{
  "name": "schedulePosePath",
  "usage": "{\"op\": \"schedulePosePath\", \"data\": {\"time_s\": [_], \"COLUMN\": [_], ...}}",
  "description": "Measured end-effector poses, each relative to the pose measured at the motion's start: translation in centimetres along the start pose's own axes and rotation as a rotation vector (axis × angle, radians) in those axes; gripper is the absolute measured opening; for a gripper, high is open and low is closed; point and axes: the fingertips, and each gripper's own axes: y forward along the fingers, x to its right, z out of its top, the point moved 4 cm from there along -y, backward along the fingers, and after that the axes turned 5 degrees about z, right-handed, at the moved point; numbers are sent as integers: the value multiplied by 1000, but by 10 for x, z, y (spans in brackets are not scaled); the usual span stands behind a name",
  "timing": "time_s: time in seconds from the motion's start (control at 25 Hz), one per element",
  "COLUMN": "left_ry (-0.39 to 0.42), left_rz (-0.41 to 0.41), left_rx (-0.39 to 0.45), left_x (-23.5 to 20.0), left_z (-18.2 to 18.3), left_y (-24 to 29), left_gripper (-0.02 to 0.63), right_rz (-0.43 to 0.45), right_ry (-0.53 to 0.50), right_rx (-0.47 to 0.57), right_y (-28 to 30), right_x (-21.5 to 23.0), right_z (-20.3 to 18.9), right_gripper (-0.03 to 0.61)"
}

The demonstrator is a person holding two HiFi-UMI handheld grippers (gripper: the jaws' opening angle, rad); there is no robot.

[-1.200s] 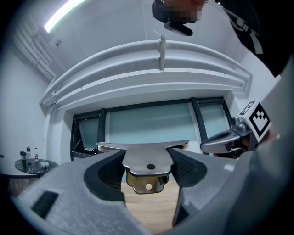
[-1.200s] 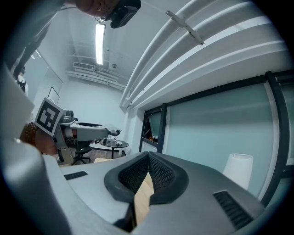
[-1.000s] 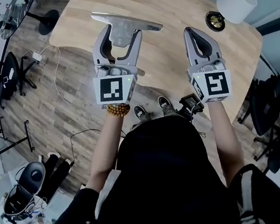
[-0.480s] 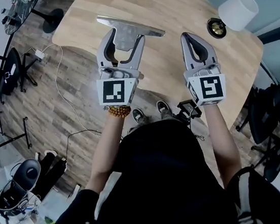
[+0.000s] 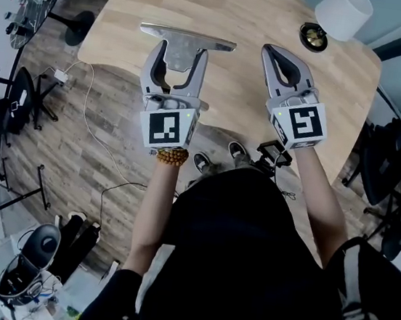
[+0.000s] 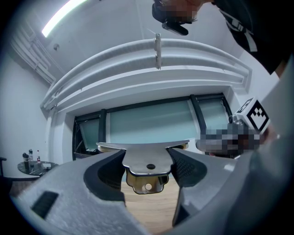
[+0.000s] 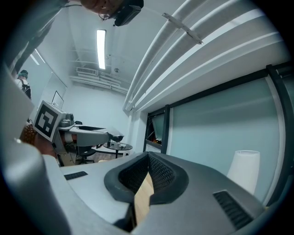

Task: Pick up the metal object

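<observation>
At the left, we are keeping our left gripper (image 5: 178,52) clamped on the stem of the metal bracket (image 5: 187,38), whose flat bar is lying across beyond the jaw tips. Over the last second it is barely shifting above the near left edge of the wooden table (image 5: 242,7), so we are judging the pickup done. At the right, our right gripper (image 5: 277,54) is idling, jaws together and empty.

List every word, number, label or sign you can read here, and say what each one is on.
No words or numbers can be read.
On the left gripper, the cube shows only a black-and-white square marker, not text.
On the right gripper, the cube shows the same kind of pattern.
The metal object shows no print.
</observation>
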Motion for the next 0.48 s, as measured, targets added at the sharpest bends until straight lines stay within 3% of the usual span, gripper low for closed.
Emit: {"op": "schedulePosePath", "data": {"time_s": [0.48], "left_ry": [1], "left_rz": [-10], "left_rx": [-3], "left_x": [2], "left_z": [-8], "left_y": [4], "left_gripper": [304], "right_rz": [8], "right_ry": [-7], "right_rx": [-2], "right_y": [0], "right_x": [0], "right_z": [0], "right_gripper": [2]}}
